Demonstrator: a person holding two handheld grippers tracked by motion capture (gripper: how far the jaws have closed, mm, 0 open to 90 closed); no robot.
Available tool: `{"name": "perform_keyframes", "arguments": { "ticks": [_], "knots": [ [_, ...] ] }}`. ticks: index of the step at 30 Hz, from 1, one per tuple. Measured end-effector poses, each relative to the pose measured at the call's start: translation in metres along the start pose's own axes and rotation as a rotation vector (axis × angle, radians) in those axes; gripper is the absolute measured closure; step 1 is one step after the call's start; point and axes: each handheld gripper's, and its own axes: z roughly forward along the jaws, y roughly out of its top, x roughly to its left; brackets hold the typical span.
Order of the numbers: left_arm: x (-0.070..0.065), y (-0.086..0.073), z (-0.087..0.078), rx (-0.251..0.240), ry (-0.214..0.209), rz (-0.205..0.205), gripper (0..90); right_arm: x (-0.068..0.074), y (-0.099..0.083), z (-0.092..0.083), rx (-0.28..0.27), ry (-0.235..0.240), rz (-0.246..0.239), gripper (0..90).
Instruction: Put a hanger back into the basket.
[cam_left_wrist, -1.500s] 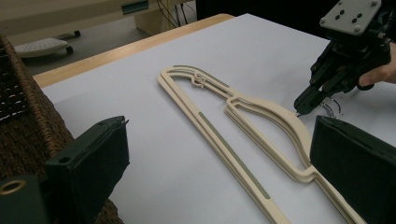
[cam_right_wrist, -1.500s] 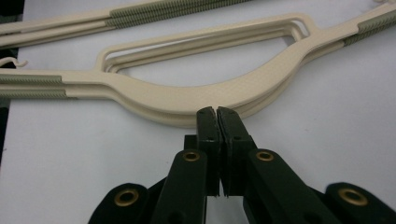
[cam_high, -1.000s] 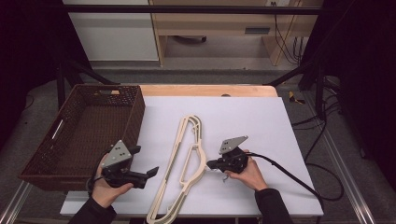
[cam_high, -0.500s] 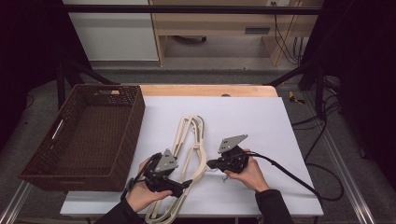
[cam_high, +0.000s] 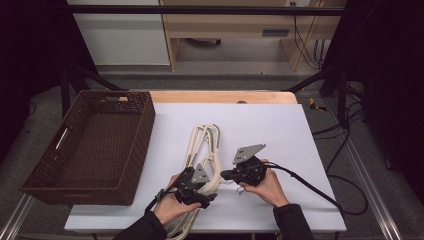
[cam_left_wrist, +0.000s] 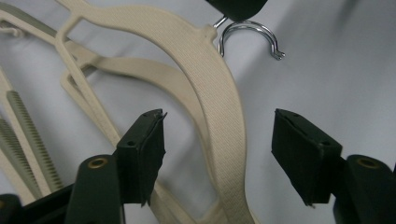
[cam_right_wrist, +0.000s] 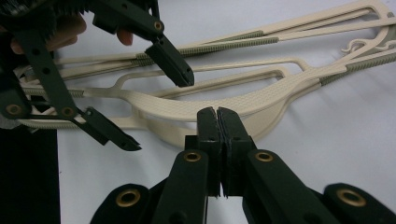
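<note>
While the left gripper (cam_left_wrist: 219, 135) sits half open astride the top hanger (cam_right_wrist: 187, 109), its jaws have just been closing, w/ the hanger's broad arm between them but neither pad (cam_left_wrist: 152, 144) pressing on it yet; the right gripper (cam_right_wrist: 218, 116) is closed tight, apparently pinching the wire stem of the metal hook (cam_left_wrist: 247, 32). The hanger lies on the pile of cream hangers (cam_high: 200, 140), on the white table (cam_high: 260, 125) just right of the wicker basket (cam_high: 145, 125), outside it.

Risks, as I judge them:
- the arm is nearer one pad than the other, so closing could shove it sideways & twist the hook in the right grip; thin round wire may well slip out;
- the arm is curved & textured, so a shallow bite could let it pivot or drop on the way to the basket;
- hangers below look interlocked w/ the top one; a lift might drag a 2nd hanger along, or snag & scatter the pile away from the basket.
</note>
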Motion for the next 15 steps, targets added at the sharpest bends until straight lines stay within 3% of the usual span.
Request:
{"name": "perform_keyframes", "arguments": {
  "ticks": [6,10,12,15],
  "knots": [
    [0.0000,-0.0003,0.0031,0.013,-0.002,-0.017,49.6,0.0034,0.0030,-0.0025,-0.009,-0.003,-0.004,88.9],
    [-0.0003,-0.0003,0.0009,0.012,0.023,-0.034,59.9,0.0037,0.0036,-0.0043,-0.011,-0.002,-0.003,88.8],
    [-0.0006,-0.0002,0.0009,0.012,0.010,-0.045,63.2,0.0041,0.0038,-0.0047,-0.010,-0.006,-0.002,88.8],
    [-0.0055,0.0012,0.0004,0.017,0.024,-0.034,69.3,0.0046,0.0042,-0.0050,-0.008,-0.007,0.000,88.7]
  ]
}}
